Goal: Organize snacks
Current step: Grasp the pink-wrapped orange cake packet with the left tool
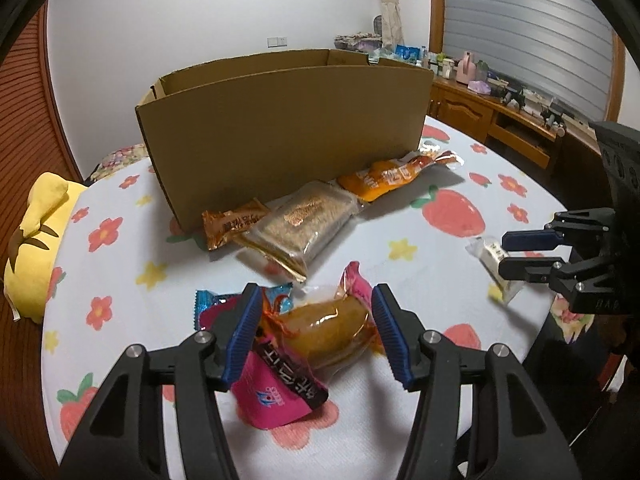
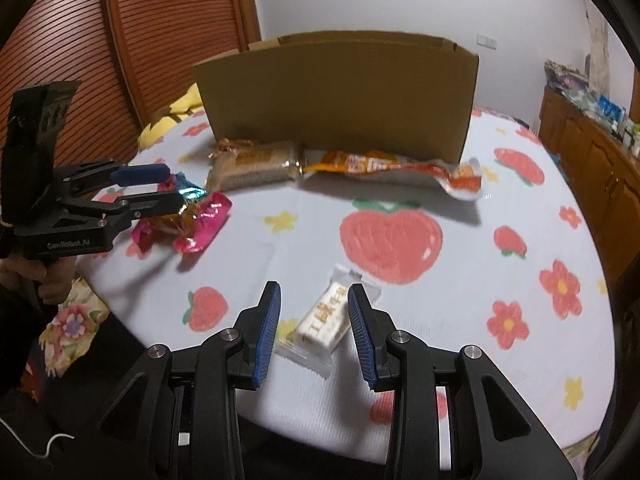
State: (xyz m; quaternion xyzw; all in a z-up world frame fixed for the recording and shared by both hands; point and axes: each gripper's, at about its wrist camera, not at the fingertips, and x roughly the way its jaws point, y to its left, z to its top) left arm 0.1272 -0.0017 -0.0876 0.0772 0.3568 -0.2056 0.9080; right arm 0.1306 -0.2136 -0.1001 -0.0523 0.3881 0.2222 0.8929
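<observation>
A: Left wrist view first. The left gripper (image 1: 314, 332) is seen spread, jaws standing either side of the clear-wrapped yellow pastry (image 1: 334, 330); no pad pressure is visible yet. A pink packet (image 1: 280, 392) lies partly under the left finger, a blue-edged wrapper (image 1: 208, 302) behind it.

B: Advice for the step?

A: The pastry should be centred between the pads before closing, and the pink packet kept out of the pinch. Soft filling is likely, so a light squeeze is advised. The cardboard box (image 1: 280, 136) stands open-topped behind, presumably the target.

B: Right wrist view?

A: The right gripper (image 2: 314, 332) is also held apart, astride the white nougat bar (image 2: 326, 320), pads not touching it. The bar lies slanted; the jaws are better squared to its narrow width. Crinkly wrap may slip.

B: Surface, room?

A: A strawberry-and-flower cloth (image 2: 400, 240) is spread over the surface. A brown biscuit pack (image 2: 256, 166) and an orange sachet (image 2: 384, 168) lie against the box front. Slatted wooden doors (image 2: 160, 20), a white wall, a cluttered wooden sideboard (image 1: 516, 120) and a yellow plush (image 1: 36, 240) are noted.
</observation>
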